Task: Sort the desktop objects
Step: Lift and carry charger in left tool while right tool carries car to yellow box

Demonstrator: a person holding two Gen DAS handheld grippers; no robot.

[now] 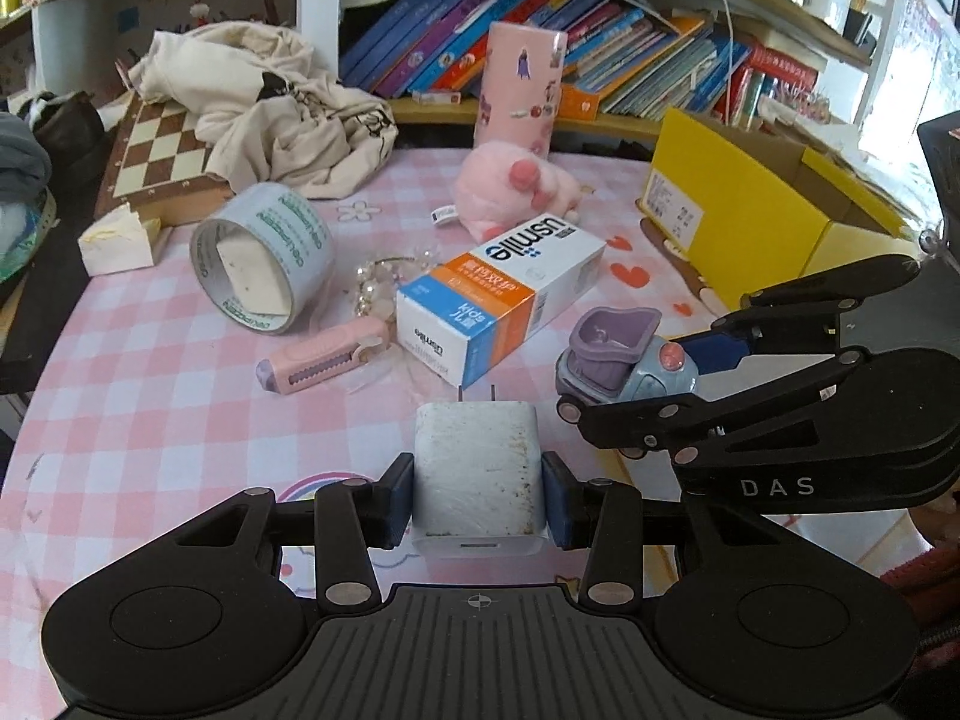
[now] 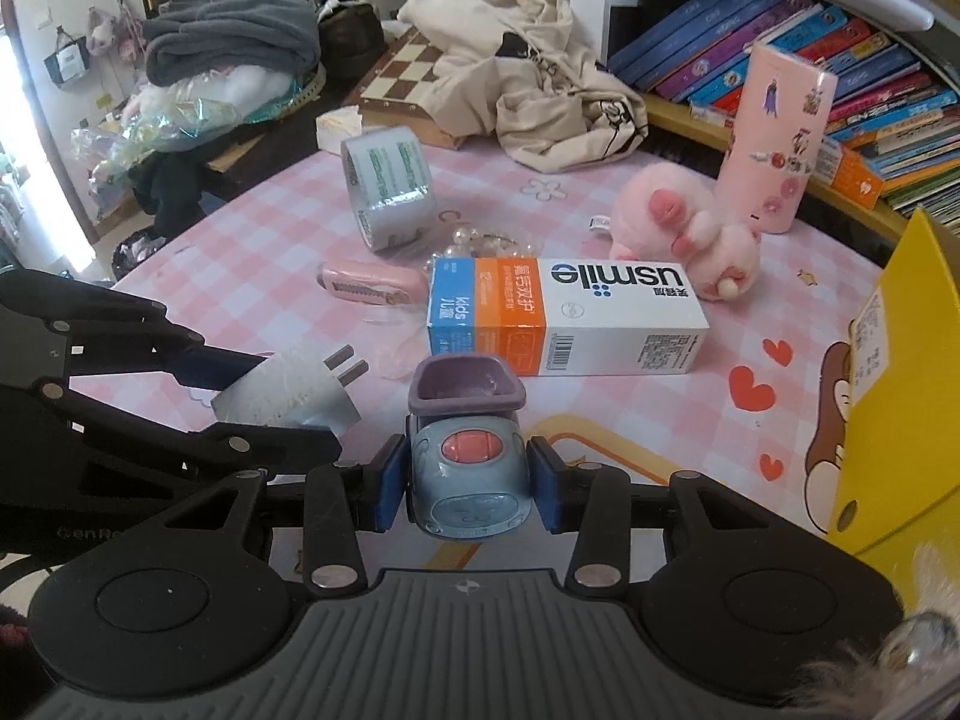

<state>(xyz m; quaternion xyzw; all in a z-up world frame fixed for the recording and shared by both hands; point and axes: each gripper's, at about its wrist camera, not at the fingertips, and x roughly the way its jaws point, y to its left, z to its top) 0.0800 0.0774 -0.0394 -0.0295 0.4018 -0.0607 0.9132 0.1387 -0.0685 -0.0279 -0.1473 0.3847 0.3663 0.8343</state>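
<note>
My left gripper (image 1: 478, 495) is shut on a white charger plug (image 1: 478, 468), prongs pointing away, held above the pink checked tablecloth (image 1: 150, 396). My right gripper (image 2: 468, 480) is shut on a blue and purple toy car (image 2: 468, 456). In the left wrist view the car (image 1: 624, 360) and the right gripper sit at the right. In the right wrist view the plug (image 2: 288, 390) sits at the left. A usmile toothpaste box (image 1: 498, 294) (image 2: 564, 318), a pink utility knife (image 1: 324, 360), a tape roll (image 1: 264, 258) and a pink plush (image 1: 516, 192) lie beyond.
An open yellow cardboard box (image 1: 738, 210) (image 2: 900, 372) stands at the right. A pink cylinder (image 1: 519, 90), a chessboard (image 1: 162, 150), beige cloth (image 1: 270, 102) and a pearl bracelet (image 1: 378, 282) are further back. Books (image 1: 600, 42) fill the shelf behind.
</note>
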